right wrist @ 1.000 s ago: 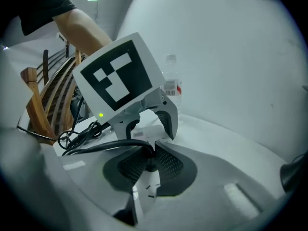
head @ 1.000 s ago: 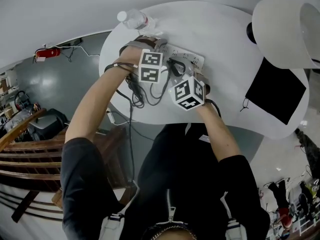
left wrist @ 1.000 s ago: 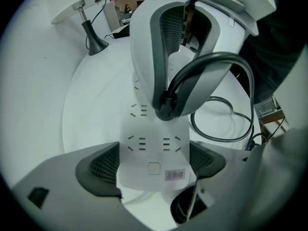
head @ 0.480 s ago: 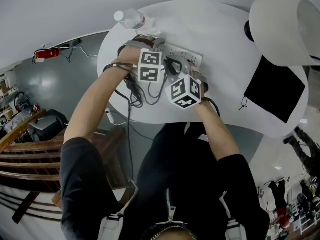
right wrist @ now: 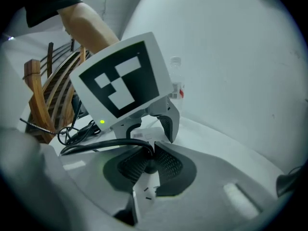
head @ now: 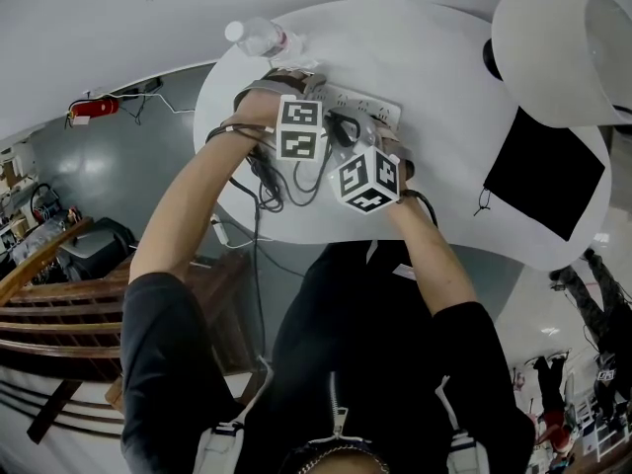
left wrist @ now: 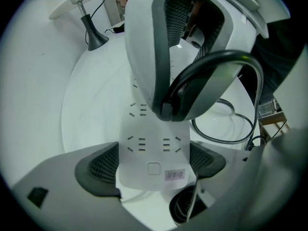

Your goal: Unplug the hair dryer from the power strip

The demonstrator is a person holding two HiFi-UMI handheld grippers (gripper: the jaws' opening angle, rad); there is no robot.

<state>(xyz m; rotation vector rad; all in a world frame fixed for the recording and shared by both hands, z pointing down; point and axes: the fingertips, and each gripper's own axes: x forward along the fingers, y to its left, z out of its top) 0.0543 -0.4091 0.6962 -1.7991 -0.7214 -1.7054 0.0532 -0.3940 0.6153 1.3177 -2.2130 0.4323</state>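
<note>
1. Right gripper [right wrist: 150,161]: clenched on the black plug [right wrist: 150,168], cord [right wrist: 110,143] trailing left.
2. Left gripper [left wrist: 153,170]: clamped across the end of the strip [left wrist: 154,150], pinning it to the table [head: 444,67].
3. Change over the last second: almost none, with both grippers in place. The plug probably sits at its socket and the pull is yet to come.
4. Dryer: not made out.
5. Around: bottle [head: 259,38], lamp [head: 563,57], black mat [head: 543,176].
6. Obstruction: cable tangle [head: 267,181] beside the strip could snag.
</note>
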